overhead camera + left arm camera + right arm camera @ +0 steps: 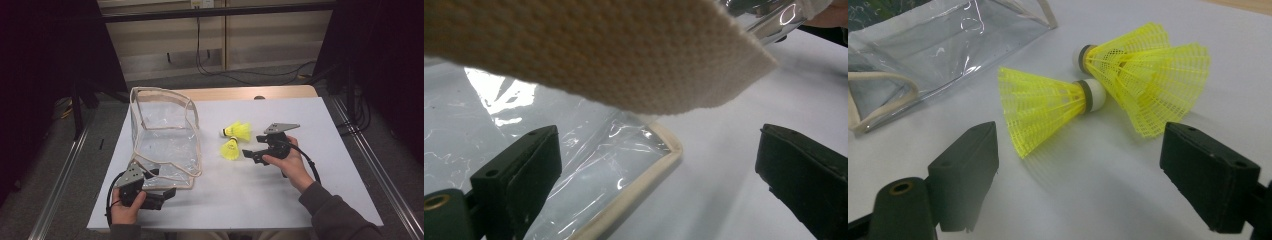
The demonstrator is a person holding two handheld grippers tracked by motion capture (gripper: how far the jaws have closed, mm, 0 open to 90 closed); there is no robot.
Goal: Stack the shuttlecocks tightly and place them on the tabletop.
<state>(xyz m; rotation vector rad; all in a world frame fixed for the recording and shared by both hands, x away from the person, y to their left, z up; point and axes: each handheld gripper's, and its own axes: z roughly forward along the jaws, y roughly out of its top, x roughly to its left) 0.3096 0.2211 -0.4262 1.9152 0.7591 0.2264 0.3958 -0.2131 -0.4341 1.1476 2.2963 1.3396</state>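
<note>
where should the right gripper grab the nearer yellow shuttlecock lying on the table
Grip the nearer yellow plastic mesh shuttlecock across its narrow neck beside the white cork tip, coming from above. It lies on its side; the flared skirt would likely crush. The right gripper stands open.

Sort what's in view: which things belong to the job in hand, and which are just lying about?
In the job:
- two yellow shuttlecocks
- clear bag
- right gripper, open, facing the shuttlecocks
- left gripper, open at the bag's edge

Lying about:
- cables on the floor beyond the table
</note>
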